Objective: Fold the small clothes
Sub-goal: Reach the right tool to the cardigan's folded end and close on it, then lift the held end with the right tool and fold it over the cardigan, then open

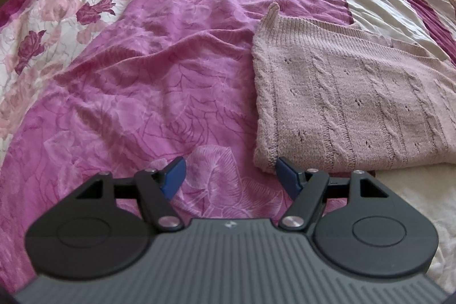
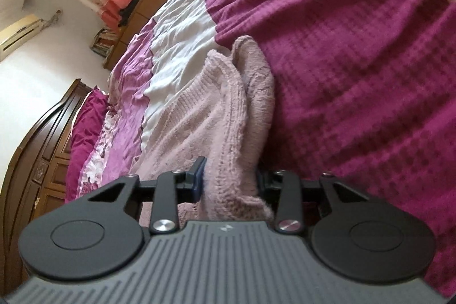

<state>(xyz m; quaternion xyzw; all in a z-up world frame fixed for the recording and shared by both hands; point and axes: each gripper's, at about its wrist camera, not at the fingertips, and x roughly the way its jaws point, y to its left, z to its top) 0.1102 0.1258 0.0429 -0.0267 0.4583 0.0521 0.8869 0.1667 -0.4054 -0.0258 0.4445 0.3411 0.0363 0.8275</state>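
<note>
One pink knit sweater (image 1: 356, 104) is laid on the bedspread (image 1: 171, 61), partly folded. Two grippers are counted: right gripper (image 2: 229, 178) is clamped on a bunched sweater edge; left gripper (image 1: 229, 175) is held wide, empty, just beside the sweater's corner.

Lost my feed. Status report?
Left gripper open, empty, beside pink knit sweater. Right gripper shut on sweater edge. Nothing in the way on bedspread.

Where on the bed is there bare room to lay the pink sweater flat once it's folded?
Free: the wide purple bedspread between the rose border and the sweater, ahead of the open left gripper. Crowded: the sweater's bunched end, where the right gripper is clamped on the knit beside the dark magenta blanket.
</note>
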